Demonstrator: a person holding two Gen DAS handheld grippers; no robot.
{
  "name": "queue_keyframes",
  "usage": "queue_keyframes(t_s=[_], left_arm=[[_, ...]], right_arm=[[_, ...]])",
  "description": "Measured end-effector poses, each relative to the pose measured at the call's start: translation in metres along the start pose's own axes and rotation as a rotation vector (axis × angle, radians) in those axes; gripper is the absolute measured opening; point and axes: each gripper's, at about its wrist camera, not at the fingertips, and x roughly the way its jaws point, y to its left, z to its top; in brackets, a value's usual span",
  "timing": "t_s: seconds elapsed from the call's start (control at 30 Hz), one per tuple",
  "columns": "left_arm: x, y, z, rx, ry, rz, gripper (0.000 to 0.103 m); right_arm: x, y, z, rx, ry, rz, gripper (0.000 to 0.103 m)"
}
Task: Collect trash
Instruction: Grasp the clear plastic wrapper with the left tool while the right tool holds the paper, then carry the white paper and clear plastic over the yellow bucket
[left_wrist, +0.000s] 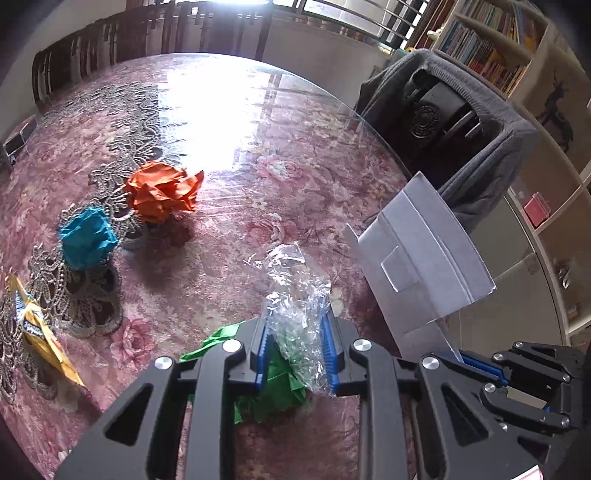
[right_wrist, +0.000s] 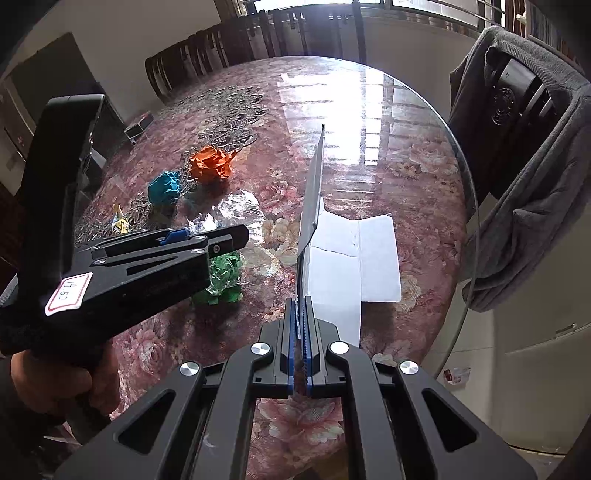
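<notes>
Two grippers – left gripper (left_wrist: 295, 347) clamped on clear plastic wrap (left_wrist: 295, 295), right gripper (right_wrist: 303, 343) pinching white folded card (right_wrist: 351, 258).

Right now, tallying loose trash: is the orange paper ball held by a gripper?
No, the orange paper ball sits free on the table.

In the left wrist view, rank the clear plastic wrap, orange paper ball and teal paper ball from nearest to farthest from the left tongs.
1. Clear plastic wrap: between the left tongs.
2. Teal paper ball: up and left, on the lace runner.
3. Orange paper ball: beyond the teal one, nearer the table's middle.
</notes>
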Motion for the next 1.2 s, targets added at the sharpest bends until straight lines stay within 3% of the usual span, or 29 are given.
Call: queue_keyframes(t_s=[0.27, 0.63, 1.2], left_arm=[[-0.035, 0.008, -0.005, -0.046, -0.068, -0.073, 0.022], [-0.085, -0.012, -0.017, 0.007, -0.147, -0.067, 0.022], [-0.101, -0.086, -0.089, 0.108, -0.083, -0.137, 0.022]], right_arm=[[-0.012, 0.004, -0.005, -0.013, -0.029, -0.005, 0.004], [-0.036, 0.008, -0.019, -0.024, -0.088, -0.010, 0.004], [-0.118, -0.023, -0.081, 0.072, -0.193, -0.004, 0.003]])
